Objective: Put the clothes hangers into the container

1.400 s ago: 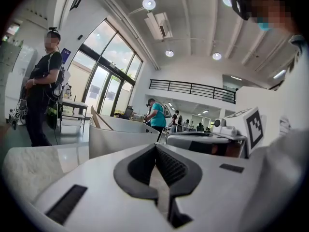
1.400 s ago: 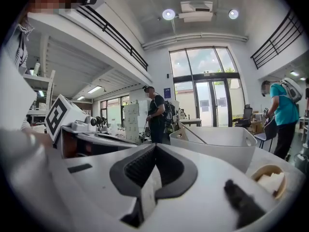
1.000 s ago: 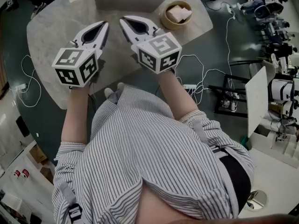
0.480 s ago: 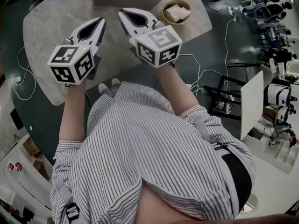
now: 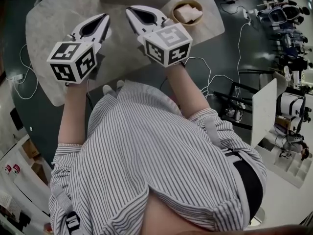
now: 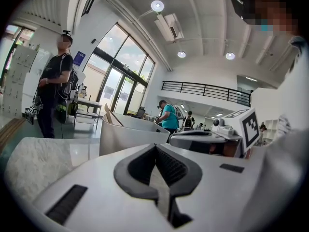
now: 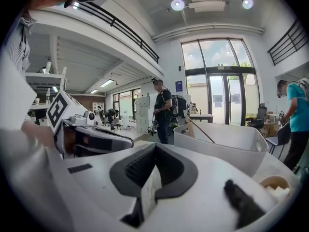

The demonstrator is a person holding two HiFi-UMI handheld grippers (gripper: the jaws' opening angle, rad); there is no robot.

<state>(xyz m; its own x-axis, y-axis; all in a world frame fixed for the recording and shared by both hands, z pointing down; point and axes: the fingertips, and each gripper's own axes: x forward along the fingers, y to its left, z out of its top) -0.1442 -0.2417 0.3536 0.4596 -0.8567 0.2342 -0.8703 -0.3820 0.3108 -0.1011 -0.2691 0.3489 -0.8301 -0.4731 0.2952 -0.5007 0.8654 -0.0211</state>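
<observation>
Left gripper (image 5: 104,19) and right gripper (image 5: 131,11) both closed tight, nothing between the jaws; held side by side above the table (image 5: 49,28); container (image 7: 227,151) stands just ahead of both tips; one wooden hanger (image 7: 202,129) leans inside it.

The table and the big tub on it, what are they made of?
The table looks like stone or a stone-look top: pale grey, mottled, faintly glossy. The tub seems to be smooth white plastic, with thin, evenly curved walls and a matte sheen.
</observation>
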